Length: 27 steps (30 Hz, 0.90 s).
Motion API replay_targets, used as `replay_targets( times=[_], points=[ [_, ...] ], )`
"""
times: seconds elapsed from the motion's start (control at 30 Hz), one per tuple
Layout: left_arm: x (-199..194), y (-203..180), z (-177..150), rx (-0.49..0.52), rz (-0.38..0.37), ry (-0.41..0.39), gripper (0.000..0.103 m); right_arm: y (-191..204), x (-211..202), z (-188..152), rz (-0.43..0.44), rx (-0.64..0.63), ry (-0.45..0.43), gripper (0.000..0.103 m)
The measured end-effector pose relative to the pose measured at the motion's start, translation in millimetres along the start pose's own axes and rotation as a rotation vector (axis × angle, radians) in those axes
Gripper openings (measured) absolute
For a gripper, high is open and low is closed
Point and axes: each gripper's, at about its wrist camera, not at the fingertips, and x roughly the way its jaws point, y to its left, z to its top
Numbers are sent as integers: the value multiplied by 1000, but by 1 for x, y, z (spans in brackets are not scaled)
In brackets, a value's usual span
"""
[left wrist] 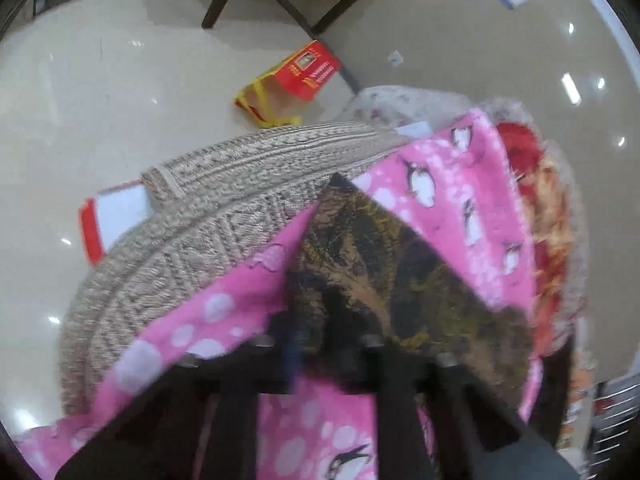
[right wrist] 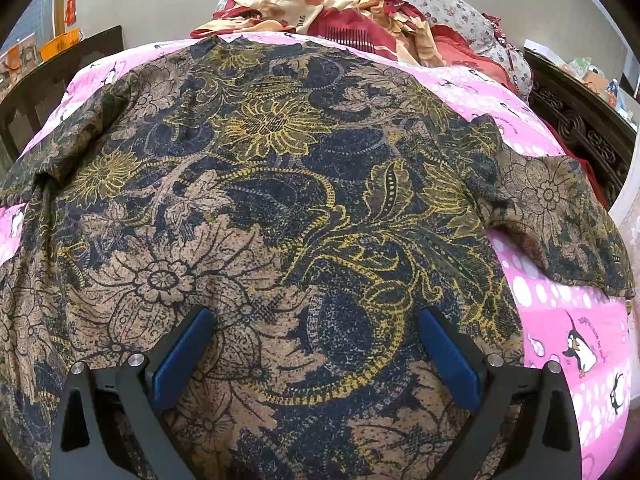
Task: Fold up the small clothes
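Observation:
A dark floral shirt (right wrist: 280,184) in brown, navy and yellow lies spread flat on a pink penguin-print sheet (right wrist: 572,320). One sleeve (right wrist: 560,208) sticks out to the right. My right gripper (right wrist: 316,320) is open, its blue pads (right wrist: 180,356) low over the shirt's near part. In the blurred left wrist view, my left gripper (left wrist: 332,344) looks shut on a corner of the shirt (left wrist: 384,256), lifted above the pink sheet (left wrist: 440,184).
A pile of red and cream clothes (right wrist: 340,4) and a floral pillow (right wrist: 460,12) lie beyond the shirt. A woven mat edge (left wrist: 208,216) borders the bed. A red box (left wrist: 296,76) lies on the tiled floor. Dark carved furniture (right wrist: 580,128) stands right.

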Motion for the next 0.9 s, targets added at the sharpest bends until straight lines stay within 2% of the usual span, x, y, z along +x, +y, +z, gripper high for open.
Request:
replay_targets(
  times=[0.1, 0.23, 0.27, 0.3, 0.33, 0.43, 0.53, 0.63, 0.77, 0.83, 0.9],
  points=[
    [-38, -24, 11, 67, 11, -89, 6, 0, 0, 0, 0, 0, -1, 103],
    [-140, -55, 41, 118, 18, -390, 6, 1, 0, -1, -1, 0, -1, 103],
    [-158, -60, 45, 123, 15, -438, 6, 1, 0, -1, -2, 0, -1, 103],
    [-172, -66, 48, 131, 6, -470, 6, 1, 0, -1, -2, -1, 0, 103],
    [-182, -77, 50, 159, -32, -469, 6, 1, 0, -1, -6, -2, 0, 103],
    [-175, -120, 34, 294, -122, -404, 6, 2, 0, 0, -20, -5, 3, 103],
    [-145, -174, -4, 430, -221, -310, 6, 4, 1, 1, -26, -5, 5, 103],
    [-97, -242, -62, 580, -332, -189, 6, 2, 0, 1, -15, 10, 9, 103],
    [-27, -322, -164, 766, -428, -44, 6, -14, -11, 6, 3, 75, 38, 103],
    [15, -346, -212, 828, -443, 27, 6, -30, -22, 7, -1, 119, 29, 103],
    [54, -356, -252, 867, -414, 101, 6, -45, -32, 9, 5, 130, 14, 103]
  ],
)
